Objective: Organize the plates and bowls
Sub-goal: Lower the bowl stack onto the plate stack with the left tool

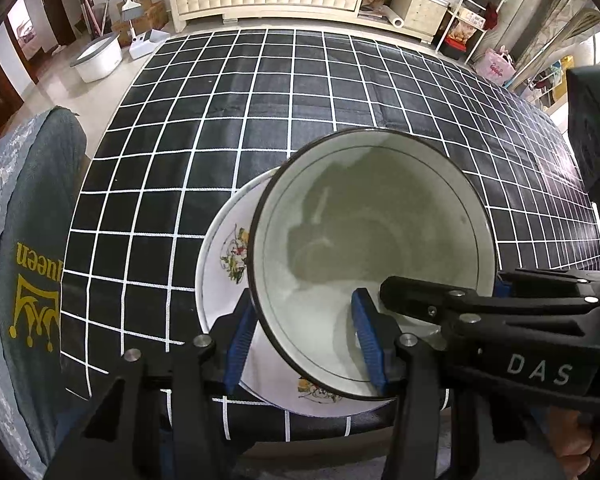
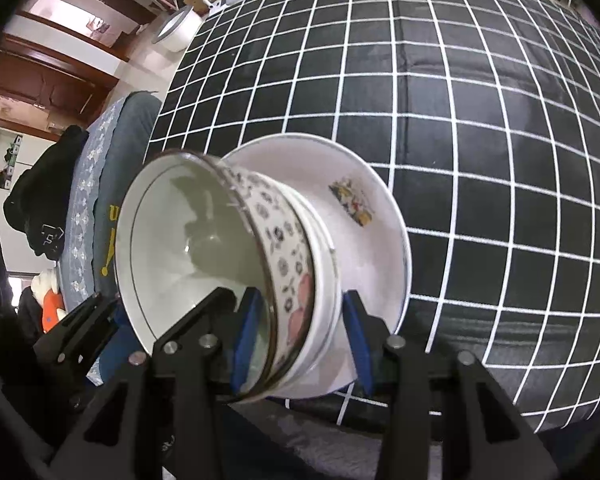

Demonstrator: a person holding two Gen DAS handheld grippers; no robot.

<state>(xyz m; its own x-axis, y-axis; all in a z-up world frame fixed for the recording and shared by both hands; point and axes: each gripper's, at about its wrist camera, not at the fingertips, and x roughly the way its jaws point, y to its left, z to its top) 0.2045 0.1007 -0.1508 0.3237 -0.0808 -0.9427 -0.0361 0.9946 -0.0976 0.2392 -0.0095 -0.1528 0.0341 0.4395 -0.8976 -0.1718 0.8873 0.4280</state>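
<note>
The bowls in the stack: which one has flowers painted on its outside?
The top bowl, with dark and pink flowers and a dark rim. The bowl under it is plain white outside. Both sit on the plate.

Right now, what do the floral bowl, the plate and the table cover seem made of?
Bowl: glazed ceramic or enamelware, glossy, dark rim line. Plate: likely glazed ceramic, shiny white with flower decal. Table cover: probably vinyl or coated fabric, creased with slight sheen.

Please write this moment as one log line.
left tongs: shut on bowl stack rim | right tongs: shut on same rim | bowl stack: over plate
</note>
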